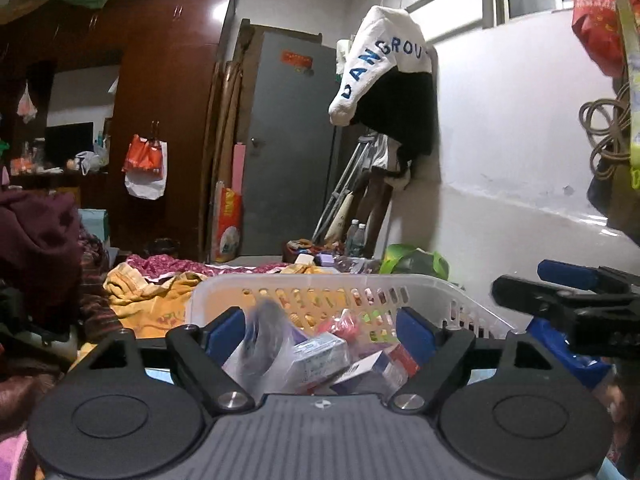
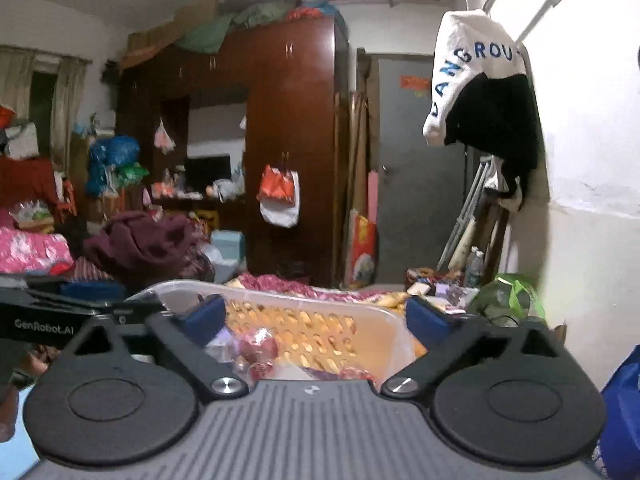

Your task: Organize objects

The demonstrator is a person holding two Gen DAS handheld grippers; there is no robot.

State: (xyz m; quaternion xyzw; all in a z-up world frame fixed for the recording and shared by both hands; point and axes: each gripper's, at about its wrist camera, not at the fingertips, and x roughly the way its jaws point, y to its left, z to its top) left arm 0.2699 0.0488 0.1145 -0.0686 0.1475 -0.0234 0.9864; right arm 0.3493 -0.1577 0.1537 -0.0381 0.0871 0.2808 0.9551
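Observation:
A translucent white plastic basket [image 1: 460, 292] sits on a bed in front of both grippers; it also shows in the right wrist view [image 2: 384, 316]. It holds small boxes [image 1: 320, 356], packets and a clear plastic bag [image 1: 260, 344]. My left gripper [image 1: 320, 332] is open, its blue-padded fingers over the basket's near side with the bag falling blurred between them. My right gripper [image 2: 316, 316] is open and empty over the basket; red wrapped packets [image 2: 258, 346] lie below it. The right gripper shows at the right of the left wrist view [image 1: 560, 292].
Rumpled yellow cloth [image 1: 152, 300] and maroon clothing [image 1: 36, 240] lie on the bed to the left. A green bag [image 1: 412, 260] and bottles [image 1: 356, 236] stand by the white wall. A dark wardrobe [image 1: 160, 120] and grey door [image 1: 288, 140] are behind.

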